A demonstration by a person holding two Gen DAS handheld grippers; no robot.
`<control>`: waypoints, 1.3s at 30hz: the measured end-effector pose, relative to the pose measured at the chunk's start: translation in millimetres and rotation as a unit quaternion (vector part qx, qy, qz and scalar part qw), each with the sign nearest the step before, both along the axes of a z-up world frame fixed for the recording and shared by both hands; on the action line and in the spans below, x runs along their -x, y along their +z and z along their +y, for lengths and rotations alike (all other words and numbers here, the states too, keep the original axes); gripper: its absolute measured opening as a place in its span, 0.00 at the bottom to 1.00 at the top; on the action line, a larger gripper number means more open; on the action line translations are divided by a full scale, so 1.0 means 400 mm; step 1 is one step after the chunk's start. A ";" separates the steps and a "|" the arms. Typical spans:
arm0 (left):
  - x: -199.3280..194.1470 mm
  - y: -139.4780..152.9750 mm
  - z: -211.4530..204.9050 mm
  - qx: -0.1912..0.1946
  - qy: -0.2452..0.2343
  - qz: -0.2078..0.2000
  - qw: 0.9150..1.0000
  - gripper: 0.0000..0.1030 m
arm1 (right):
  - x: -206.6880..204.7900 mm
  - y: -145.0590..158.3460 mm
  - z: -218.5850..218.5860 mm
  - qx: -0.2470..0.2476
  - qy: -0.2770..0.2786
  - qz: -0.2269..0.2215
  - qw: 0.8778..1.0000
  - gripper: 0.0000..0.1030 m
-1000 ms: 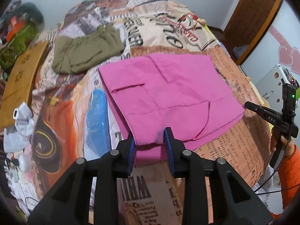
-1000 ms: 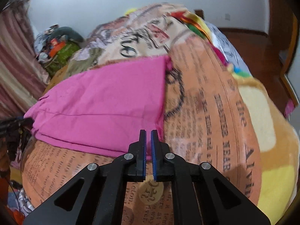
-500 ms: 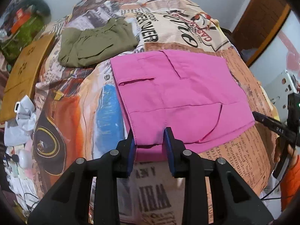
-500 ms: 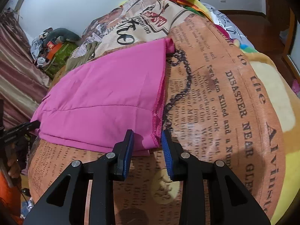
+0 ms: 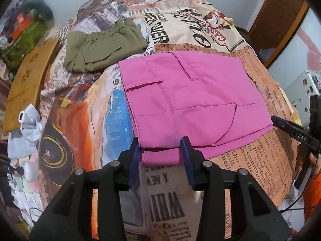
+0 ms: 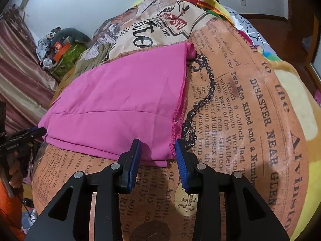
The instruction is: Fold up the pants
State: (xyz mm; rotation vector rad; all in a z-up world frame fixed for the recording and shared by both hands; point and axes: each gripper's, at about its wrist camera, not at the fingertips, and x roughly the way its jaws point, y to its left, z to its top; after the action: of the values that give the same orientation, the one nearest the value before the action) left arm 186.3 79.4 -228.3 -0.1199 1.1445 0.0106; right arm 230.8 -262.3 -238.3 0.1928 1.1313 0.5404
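**Ana:** Pants first: what do they look like?

**Ben:** Bright pink, folded into a flat, near-rectangular stack on the bed's newspaper-print blanket. From the left wrist view you see a slit pocket near the left side, a seam running down the middle, and a curved fold line toward the right. A lower layer sticks out past the top one along the near edge.

**Ana:** And from the other side?

**Ben:** The right wrist view shows the smooth upper panel of the pants with an overlocked hem along the right edge and one long crease across it.

**Ana:** Are the tools gripping?

**Ben:** No. The left tool has its jaws opening, the near left corner of the cloth lying between the blue pads without being pinched. The right tool stands parted too, the near right corner between its pads, untouched.

**Ana:** Anything else on the bed?

**Ben:** An olive garment lies folded beyond the pink stack, well apart from it.
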 end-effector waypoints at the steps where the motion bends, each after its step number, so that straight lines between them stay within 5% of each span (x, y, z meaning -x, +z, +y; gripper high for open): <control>1: -0.002 -0.001 0.004 0.006 0.003 0.002 1.000 0.42 | 0.002 0.000 -0.002 -0.002 -0.001 -0.001 1.000 0.31; 5: -0.004 0.006 0.011 0.012 0.006 -0.001 1.000 0.44 | 0.010 -0.001 0.000 -0.003 0.008 -0.003 1.000 0.29; 13: -0.007 0.010 0.014 0.000 0.018 -0.006 1.000 0.44 | 0.024 0.010 0.024 0.001 0.024 -0.032 0.999 0.09; 15: -0.004 0.014 0.019 0.001 0.028 -0.018 0.999 0.29 | 0.023 0.014 0.025 0.004 0.026 -0.039 0.999 0.05; 17: -0.003 0.022 0.017 -0.024 0.038 -0.026 0.999 0.18 | 0.022 0.020 0.025 0.005 0.026 -0.043 0.999 0.04; 30: 0.013 0.151 -0.022 -0.015 0.008 -0.086 0.996 0.16 | 0.008 0.133 -0.008 -0.009 0.006 -0.113 0.994 0.03; 35: 0.027 0.144 -0.035 -0.013 -0.001 -0.076 0.997 0.15 | 0.012 0.130 -0.009 0.005 0.013 -0.116 0.993 0.03; 39: 0.028 0.075 -0.024 -0.012 0.008 -0.031 0.999 0.16 | 0.011 0.081 -0.015 0.015 0.011 -0.088 0.996 0.03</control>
State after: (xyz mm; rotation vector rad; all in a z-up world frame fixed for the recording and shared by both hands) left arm 175.2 70.0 -198.2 -0.1086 1.0817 0.0347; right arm 226.5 -268.5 -205.8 0.1045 0.9700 0.5476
